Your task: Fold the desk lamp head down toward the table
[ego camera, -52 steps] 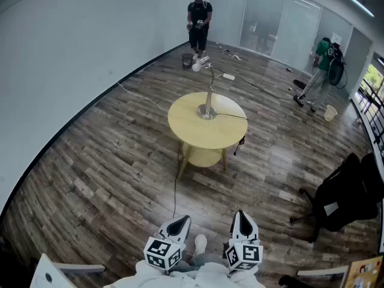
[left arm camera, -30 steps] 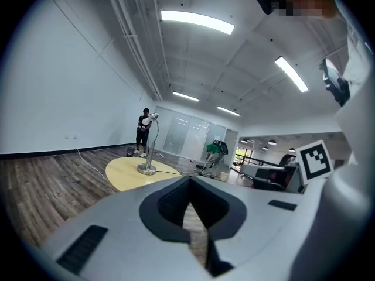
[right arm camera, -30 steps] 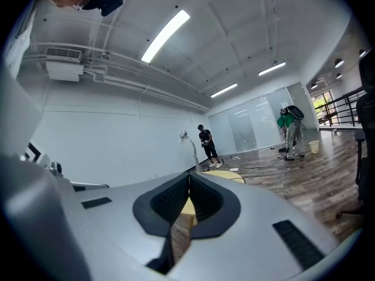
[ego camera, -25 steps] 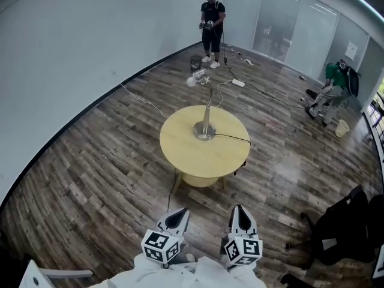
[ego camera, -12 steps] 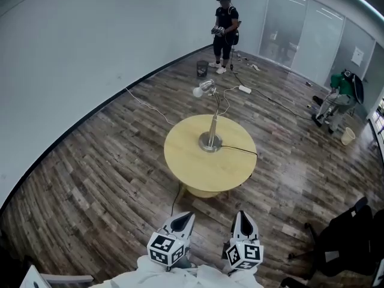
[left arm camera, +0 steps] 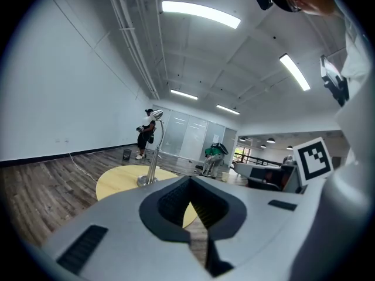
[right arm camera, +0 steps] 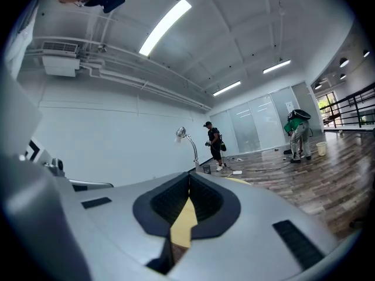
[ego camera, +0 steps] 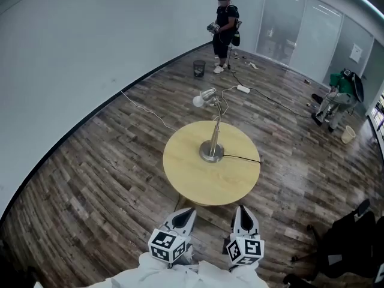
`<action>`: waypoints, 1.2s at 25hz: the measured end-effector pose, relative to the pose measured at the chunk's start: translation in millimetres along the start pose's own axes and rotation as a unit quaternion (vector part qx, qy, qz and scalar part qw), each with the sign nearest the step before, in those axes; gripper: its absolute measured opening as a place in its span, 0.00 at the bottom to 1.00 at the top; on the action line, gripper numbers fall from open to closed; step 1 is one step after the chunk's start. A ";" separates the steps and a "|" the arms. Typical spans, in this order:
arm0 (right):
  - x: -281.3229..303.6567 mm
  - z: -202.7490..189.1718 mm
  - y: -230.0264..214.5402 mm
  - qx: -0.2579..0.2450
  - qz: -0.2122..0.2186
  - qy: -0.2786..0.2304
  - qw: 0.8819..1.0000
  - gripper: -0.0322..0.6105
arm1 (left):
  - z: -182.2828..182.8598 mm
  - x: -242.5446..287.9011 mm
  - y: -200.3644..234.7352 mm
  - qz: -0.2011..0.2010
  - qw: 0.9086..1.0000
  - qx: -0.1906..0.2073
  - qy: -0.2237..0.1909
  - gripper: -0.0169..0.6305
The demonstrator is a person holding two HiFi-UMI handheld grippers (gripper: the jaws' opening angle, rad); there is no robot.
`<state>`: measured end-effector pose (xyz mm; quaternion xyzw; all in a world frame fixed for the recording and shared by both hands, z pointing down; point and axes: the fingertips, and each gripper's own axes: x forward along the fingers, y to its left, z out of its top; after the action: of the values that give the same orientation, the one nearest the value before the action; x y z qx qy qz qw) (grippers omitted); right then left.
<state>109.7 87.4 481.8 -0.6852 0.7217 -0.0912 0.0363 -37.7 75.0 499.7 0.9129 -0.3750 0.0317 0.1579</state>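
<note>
A silver desk lamp [ego camera: 214,128] stands upright on a round yellow table [ego camera: 186,167], its base near the table's middle. The lamp head [ego camera: 204,96] is raised high and points to the left. A black cord [ego camera: 243,158] runs from the base over the table's right edge. Both grippers hang at the near side, short of the table and apart from the lamp. My left gripper [ego camera: 187,210] is shut and empty, and so is my right gripper [ego camera: 241,209]. The left gripper view shows the lamp [left arm camera: 152,154] ahead to the left; the right gripper view shows its head [right arm camera: 181,133].
Wood-plank floor surrounds the table. A person in black [ego camera: 223,29] stands at the far wall, near a small bin [ego camera: 198,68] and a power strip [ego camera: 243,89] with cables. Another person in green [ego camera: 339,98] bends at the right. A black office chair [ego camera: 354,239] sits at lower right.
The table and lamp have come closer and sit lower in the head view. Both grippers stay shut at the bottom of the view. The person in black has shifted along the far wall.
</note>
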 end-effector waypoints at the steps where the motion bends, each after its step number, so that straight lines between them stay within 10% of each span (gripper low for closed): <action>1: 7.7 2.1 0.3 0.000 -0.001 -0.001 1.000 0.07 | 3.5 6.2 5.0 -0.003 1.000 0.001 0.000 0.02; 30: 134.1 10.9 -9.0 0.010 -0.040 0.007 0.999 0.07 | 30.3 103.0 100.6 -0.045 0.998 -0.008 0.035 0.02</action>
<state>112.7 -47.4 482.5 -0.7127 0.6928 -0.1049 0.0342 -35.6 -71.3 515.8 0.9258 -0.3284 0.0532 0.1795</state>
